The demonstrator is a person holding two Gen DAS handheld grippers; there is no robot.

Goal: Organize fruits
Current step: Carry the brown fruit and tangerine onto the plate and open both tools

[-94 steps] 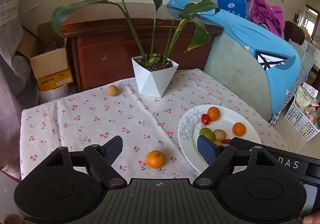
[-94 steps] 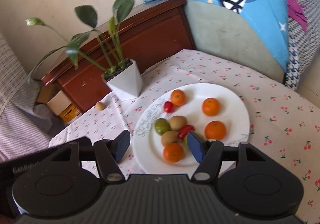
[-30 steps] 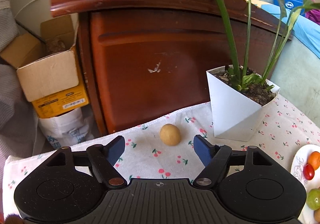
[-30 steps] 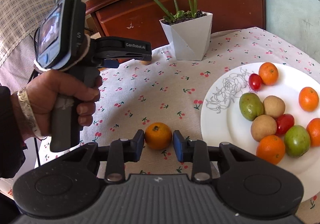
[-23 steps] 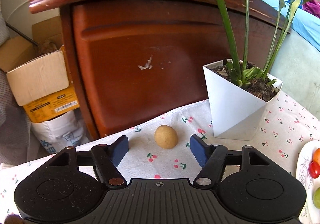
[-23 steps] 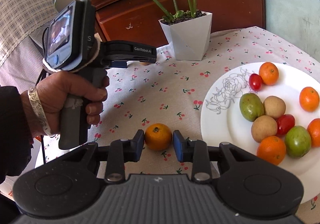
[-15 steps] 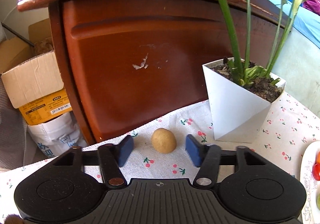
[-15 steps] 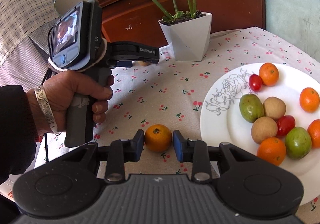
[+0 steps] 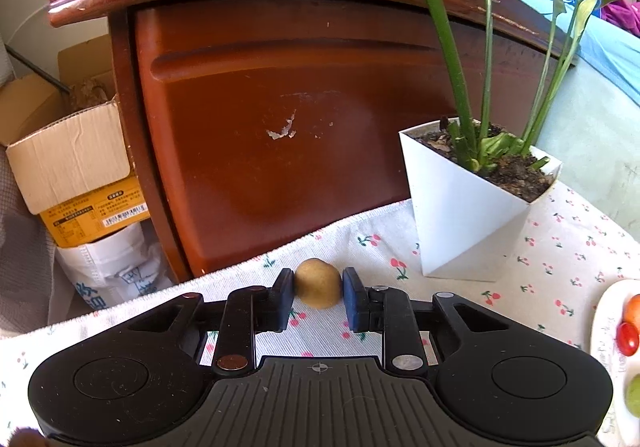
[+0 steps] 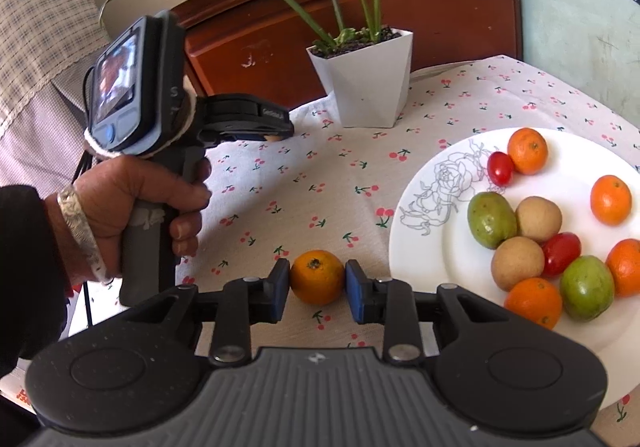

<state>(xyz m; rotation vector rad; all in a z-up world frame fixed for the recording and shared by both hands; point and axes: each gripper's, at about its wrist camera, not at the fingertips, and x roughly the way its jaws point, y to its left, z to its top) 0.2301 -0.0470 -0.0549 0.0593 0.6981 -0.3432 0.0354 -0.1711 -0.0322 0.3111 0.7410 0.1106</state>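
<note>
1. While I read the left wrist view, the left gripper (image 9: 318,293) has its pads closed against both sides of the tan fruit (image 9: 318,283), which sits on the cherry-print tablecloth (image 9: 560,247) near the far table edge.
   - The fruit is nearly round, so no long axis constrains the grasp.
   - The wooden headboard (image 9: 280,127) stands just beyond that edge, and the white plant pot (image 9: 460,215) is near on the right. I judge straight up and back to be the free path.
   - The plate (image 9: 604,327) shows only at the right frame edge, well apart from this fruit.

2. As seen in the right wrist view, the right gripper (image 10: 313,285) grips the orange (image 10: 317,277) between its pads, low against the cloth.
   - The plate (image 10: 432,247) lies to the right of this orange, so this gripper is the nearer one.
   - The plate's near left portion is bare; fruits crowd its right half. I judge a short lift and rightward carry sufficient.
   - The left hand (image 10: 136,207) holds its tool well to the left, out of that path.
</note>
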